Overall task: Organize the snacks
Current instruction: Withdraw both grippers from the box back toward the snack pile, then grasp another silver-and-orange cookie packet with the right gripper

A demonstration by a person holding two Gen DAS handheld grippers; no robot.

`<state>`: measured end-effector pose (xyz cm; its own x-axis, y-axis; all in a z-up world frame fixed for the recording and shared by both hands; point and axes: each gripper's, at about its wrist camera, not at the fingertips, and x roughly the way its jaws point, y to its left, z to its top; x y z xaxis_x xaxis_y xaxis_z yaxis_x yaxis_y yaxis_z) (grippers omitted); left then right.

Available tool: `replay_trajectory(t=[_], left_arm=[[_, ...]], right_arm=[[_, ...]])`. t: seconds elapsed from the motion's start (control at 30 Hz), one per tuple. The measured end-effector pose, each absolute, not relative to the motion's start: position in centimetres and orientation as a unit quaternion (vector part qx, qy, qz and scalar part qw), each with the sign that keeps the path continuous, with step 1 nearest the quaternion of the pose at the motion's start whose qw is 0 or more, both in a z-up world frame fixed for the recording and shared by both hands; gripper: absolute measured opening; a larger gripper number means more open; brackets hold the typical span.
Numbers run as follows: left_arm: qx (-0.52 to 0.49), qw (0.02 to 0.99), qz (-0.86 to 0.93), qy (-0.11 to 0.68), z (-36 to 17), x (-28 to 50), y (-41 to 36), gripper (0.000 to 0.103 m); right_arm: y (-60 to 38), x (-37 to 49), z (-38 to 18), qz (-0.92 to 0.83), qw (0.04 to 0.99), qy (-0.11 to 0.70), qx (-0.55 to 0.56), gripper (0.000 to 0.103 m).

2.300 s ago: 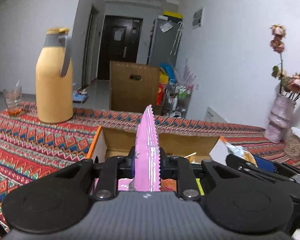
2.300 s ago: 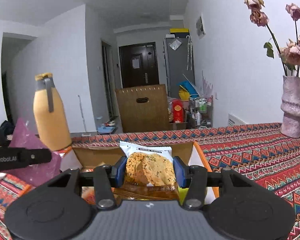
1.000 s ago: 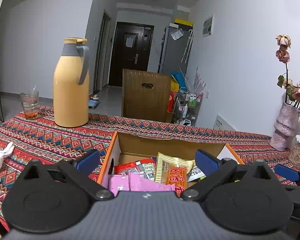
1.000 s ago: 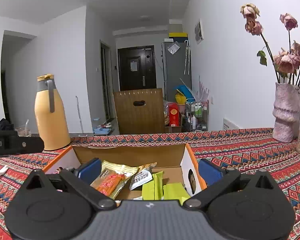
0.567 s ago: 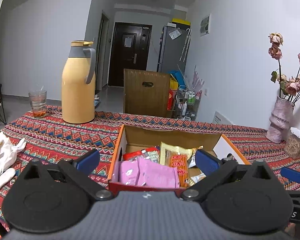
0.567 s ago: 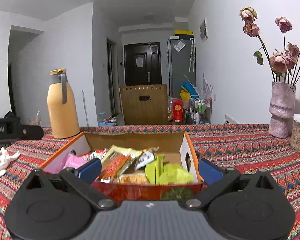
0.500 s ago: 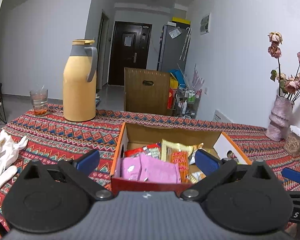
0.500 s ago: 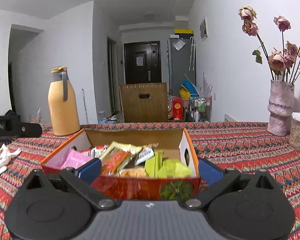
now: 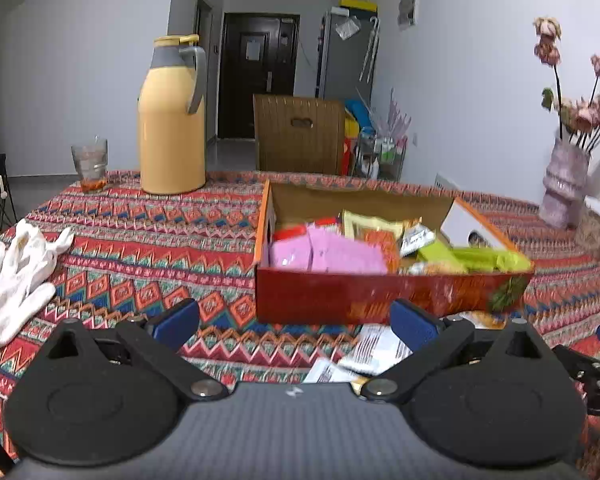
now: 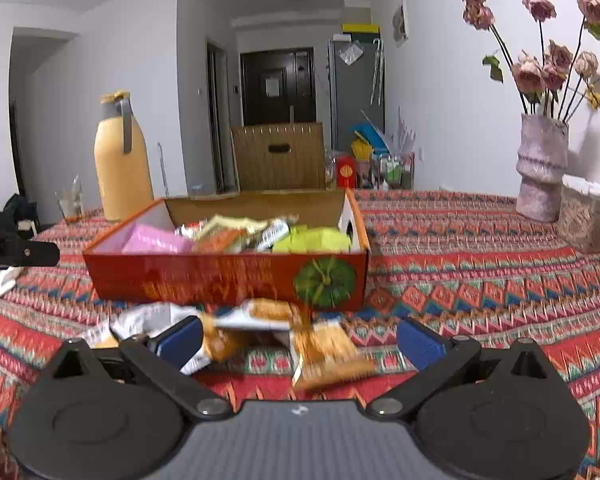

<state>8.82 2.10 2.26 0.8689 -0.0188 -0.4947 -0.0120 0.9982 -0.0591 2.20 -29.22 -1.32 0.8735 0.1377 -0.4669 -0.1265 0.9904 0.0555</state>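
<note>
Both wide apart and empty: left hand-held gripper (image 9: pixel 294 322), right hand-held gripper (image 10: pixel 300 338).

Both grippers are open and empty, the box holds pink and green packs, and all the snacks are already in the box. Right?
Not quite. Several packets lie on the tablecloth in front of the box, as the right wrist view shows. The rest holds: the left gripper and right gripper are open and empty, and the box holds pink packs and green packs.
</note>
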Motion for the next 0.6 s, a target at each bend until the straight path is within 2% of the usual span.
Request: replay_trajectory(t=[0.23,0.6], left_arm=[[-0.042,0.961,-0.017,0.274,-0.4,8.9,2.7,0.103],[-0.049,0.96,-0.015,0.274,-1.7,9.1,2.8,0.103]], right_arm=[[-29.7,1.3,-3.2,0.058,0.96,0.273,0.016,0.103],[-30.0,2.7,-3.4,0.052,0.961,0.271,-0.013,0.103]])
